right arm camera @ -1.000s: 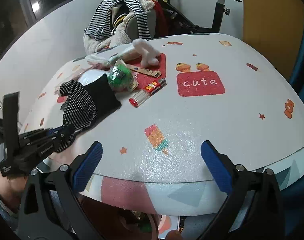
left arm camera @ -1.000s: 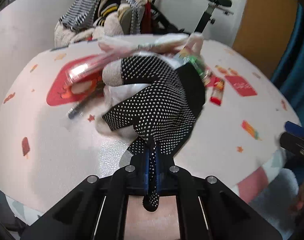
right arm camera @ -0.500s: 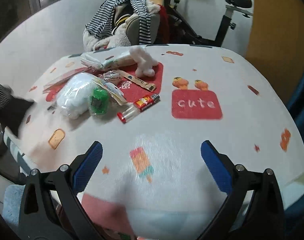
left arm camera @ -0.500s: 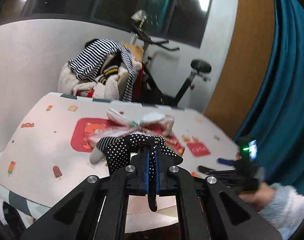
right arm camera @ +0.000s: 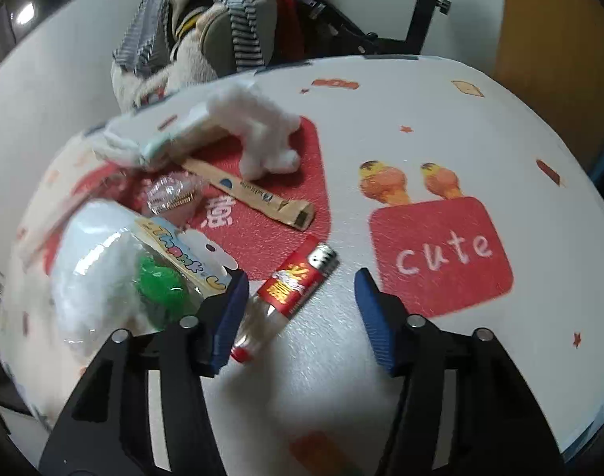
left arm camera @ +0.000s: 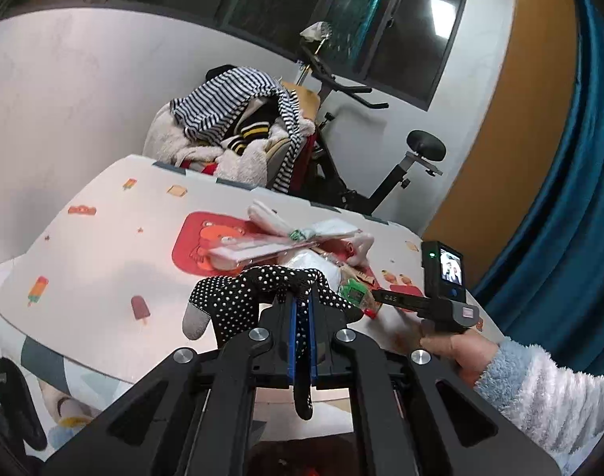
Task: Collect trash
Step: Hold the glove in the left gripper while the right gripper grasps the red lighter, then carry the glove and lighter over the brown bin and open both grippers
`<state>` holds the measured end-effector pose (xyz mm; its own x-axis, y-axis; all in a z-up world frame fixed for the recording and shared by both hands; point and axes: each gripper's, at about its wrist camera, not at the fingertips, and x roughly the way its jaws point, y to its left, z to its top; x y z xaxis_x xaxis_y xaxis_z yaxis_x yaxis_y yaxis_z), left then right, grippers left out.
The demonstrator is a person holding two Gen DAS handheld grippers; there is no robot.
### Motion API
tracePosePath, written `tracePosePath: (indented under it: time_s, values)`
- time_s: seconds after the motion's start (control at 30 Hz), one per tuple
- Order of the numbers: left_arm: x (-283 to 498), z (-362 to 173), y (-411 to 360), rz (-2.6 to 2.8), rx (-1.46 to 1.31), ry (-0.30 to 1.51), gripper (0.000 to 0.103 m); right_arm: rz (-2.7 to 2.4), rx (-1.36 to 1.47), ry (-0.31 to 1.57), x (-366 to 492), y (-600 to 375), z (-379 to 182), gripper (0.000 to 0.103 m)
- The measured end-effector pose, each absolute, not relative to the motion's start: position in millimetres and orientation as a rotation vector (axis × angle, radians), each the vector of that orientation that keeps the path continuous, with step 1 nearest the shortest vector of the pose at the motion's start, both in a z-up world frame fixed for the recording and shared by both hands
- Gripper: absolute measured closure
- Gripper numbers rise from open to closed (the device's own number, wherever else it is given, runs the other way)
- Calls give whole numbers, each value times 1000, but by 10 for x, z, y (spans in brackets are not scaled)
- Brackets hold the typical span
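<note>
My left gripper (left arm camera: 301, 317) is shut on a black glove with white dots (left arm camera: 242, 297) and holds it off the table, in front of its near edge. My right gripper (right arm camera: 298, 305) is open, low over the table, its fingers either side of a lighter with a red label (right arm camera: 290, 289). Left of it lies a clear bag with white stuffing and a green piece (right arm camera: 115, 277). Behind are a brown paper stick wrapper (right arm camera: 254, 194), a crumpled clear wrapper (right arm camera: 171, 194), a tissue pack (right arm camera: 163, 139) and a white fluffy toy (right arm camera: 262, 135).
The table has a white cloth (right arm camera: 421, 119) with red patches, one reading "cute" (right arm camera: 441, 254). A chair piled with striped and fleece clothes (left arm camera: 238, 135) and an exercise bike (left arm camera: 381, 182) stand behind the table. A blue curtain (left arm camera: 560, 198) hangs at the right.
My left gripper lifted the glove off the table and drew back past the near edge. My right gripper moved forward and down over the lighter.
</note>
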<state>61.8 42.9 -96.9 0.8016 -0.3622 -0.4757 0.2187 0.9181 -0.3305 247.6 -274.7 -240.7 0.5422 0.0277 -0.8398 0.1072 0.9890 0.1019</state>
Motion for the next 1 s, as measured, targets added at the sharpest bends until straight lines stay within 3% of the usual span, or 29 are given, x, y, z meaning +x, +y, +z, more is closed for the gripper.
tracePosePath:
  time_s: [0.13, 0.23, 0.27, 0.3, 0.57, 1.0]
  values:
    - [609, -1007, 440, -329, -277, 571, 98, -47, 94, 998, 2475, -2663, -2415, 59]
    - [590, -1014, 414, -348, -273, 575, 98, -8, 108, 1014, 2436, -2667, -2426, 75]
    - [585, -1016, 402, -355, -273, 578, 98, 3, 123, 1020, 2409, -2682, -2431, 87]
    - [588, -1018, 396, -359, -273, 580, 98, 14, 142, 1019, 2394, -2694, -2430, 88]
    - [516, -1040, 323, -401, -266, 599, 98, 104, 306, 957, 1962, -2872, -2309, 89]
    - [185, -1087, 51, -512, -164, 694, 98, 209, 308, 838, 1075, -2940, -1773, 88]
